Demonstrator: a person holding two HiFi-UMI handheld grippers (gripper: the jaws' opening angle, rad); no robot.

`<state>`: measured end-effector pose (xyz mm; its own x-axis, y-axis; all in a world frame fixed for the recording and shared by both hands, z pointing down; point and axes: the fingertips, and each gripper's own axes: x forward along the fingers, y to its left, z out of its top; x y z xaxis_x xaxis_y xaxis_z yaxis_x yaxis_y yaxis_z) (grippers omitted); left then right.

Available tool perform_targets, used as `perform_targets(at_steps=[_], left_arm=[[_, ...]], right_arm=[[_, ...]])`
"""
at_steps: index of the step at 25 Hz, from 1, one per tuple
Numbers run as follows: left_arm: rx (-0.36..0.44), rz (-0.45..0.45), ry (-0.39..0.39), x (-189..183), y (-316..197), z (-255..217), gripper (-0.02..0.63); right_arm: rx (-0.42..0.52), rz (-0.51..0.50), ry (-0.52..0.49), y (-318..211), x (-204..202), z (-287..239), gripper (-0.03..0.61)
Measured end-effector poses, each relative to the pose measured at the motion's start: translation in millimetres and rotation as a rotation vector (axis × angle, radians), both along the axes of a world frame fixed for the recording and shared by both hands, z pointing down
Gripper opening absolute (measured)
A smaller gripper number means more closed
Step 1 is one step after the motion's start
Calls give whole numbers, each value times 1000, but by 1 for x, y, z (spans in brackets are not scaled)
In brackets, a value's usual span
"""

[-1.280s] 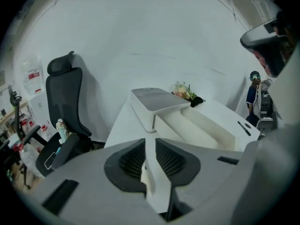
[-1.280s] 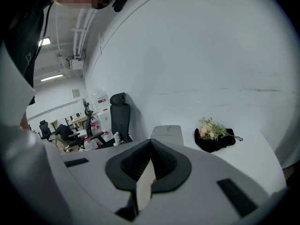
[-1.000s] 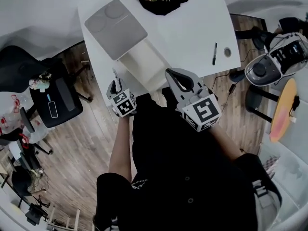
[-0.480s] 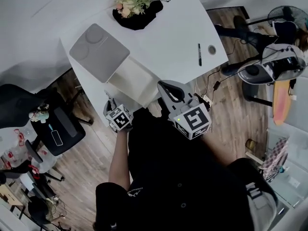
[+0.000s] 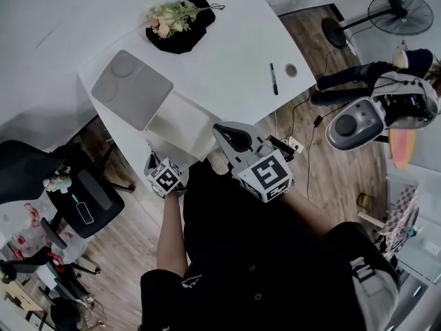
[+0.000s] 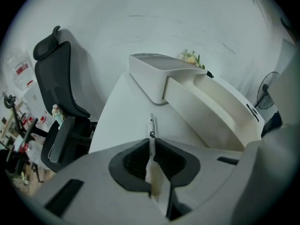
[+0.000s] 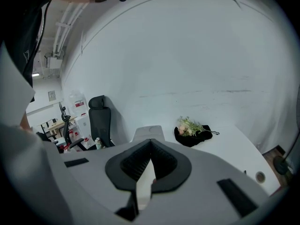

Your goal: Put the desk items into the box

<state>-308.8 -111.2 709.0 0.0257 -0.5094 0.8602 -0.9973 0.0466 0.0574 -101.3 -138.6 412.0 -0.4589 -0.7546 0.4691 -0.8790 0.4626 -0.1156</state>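
Note:
An open white box (image 5: 185, 121) stands on the white desk (image 5: 234, 54), its grey lid (image 5: 131, 88) leaning at its far left. A black pen (image 5: 273, 78) and a small round item (image 5: 291, 69) lie near the desk's right edge. My left gripper (image 5: 153, 158) hovers off the desk's near edge, shut on a thin white pen (image 6: 151, 128) that sticks out past the jaws toward the box (image 6: 211, 107). My right gripper (image 5: 231, 136) is shut with nothing in it, just short of the box. In the right gripper view the gripper (image 7: 150, 144) faces the lid (image 7: 147, 134).
A black cloth with a flower bunch (image 5: 176, 21) lies at the desk's far end. A black office chair (image 5: 76, 185) stands left of the desk. On the wooden floor to the right are a fan (image 5: 403, 9), cables and a round machine (image 5: 348, 126).
The head view has swung, so the desk sits further left and up. Both grippers have drifted slightly down and left in that view. Their jaws stay as they were.

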Motion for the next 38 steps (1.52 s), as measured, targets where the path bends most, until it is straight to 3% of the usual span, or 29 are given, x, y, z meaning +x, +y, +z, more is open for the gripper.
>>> perform_targets(at_steps=[12,23,32,38], left_arm=[[42,-72,5,-6,13,-23,46],[198,-141,-5,13,14,-90,46],[384,-176,24,39,13,-172,46],[490,-204,-2,57,23,-222,46]], right_arm=[[-8,-48,-25,10,12,3,-2],[0,-128,-79,9,30,-3,-2],[10,-223,-132,10,41,-14,-2],[26,-315,-161,12,41,-22,-2]])
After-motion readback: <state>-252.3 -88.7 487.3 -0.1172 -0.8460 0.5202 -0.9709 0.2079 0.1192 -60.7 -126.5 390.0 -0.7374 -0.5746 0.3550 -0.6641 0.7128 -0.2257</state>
